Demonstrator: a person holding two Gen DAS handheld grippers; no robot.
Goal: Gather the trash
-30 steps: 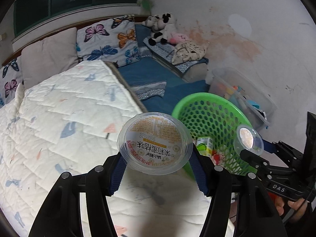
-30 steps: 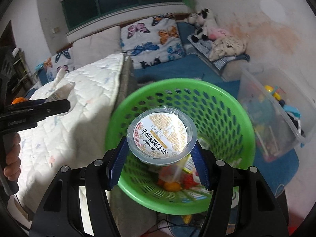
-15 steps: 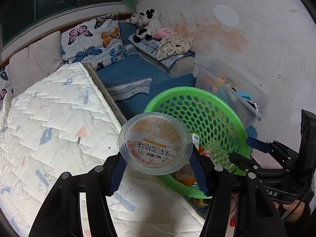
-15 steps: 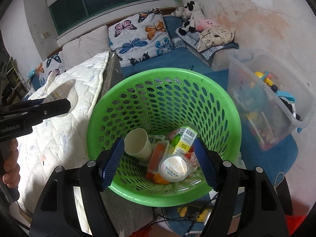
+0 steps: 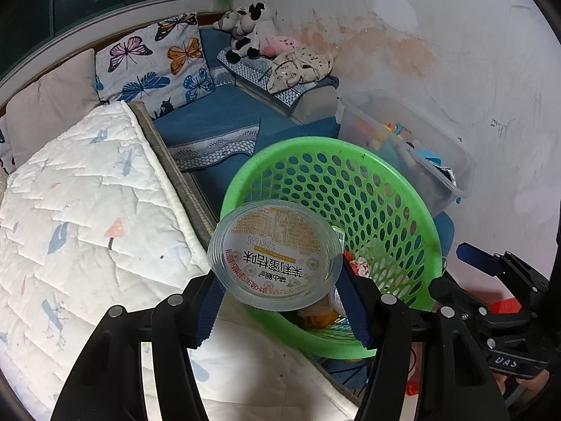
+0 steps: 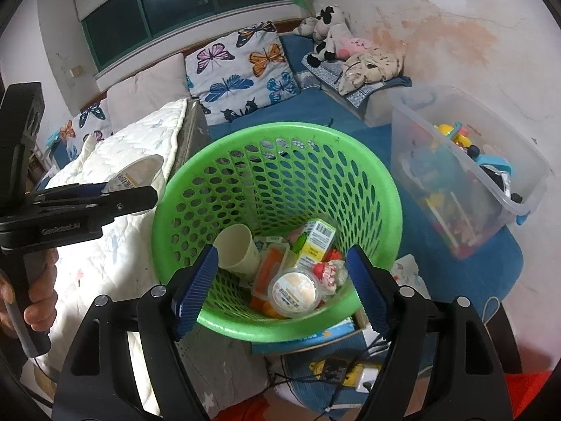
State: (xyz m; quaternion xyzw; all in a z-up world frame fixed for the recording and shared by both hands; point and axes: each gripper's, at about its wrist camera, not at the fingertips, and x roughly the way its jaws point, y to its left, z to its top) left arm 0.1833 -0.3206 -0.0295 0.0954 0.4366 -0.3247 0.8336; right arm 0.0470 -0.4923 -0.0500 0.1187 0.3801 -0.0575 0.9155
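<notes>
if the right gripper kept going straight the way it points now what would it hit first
Most likely the trash in the green basket: the right gripper, jaws opening with nothing between them, aims into its mouth, at the round lidded cup on top of the pile. Depth is unclear, so the near rim might come first.

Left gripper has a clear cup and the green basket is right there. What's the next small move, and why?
Probably carry the left gripper a little further over the green basket, then open it. Its pads clamp the clear plastic cup, which hangs at the basket's near rim, partly over the bed edge. The right gripper holds nothing, its jaws opening above a similar cup lying in the basket.
</notes>
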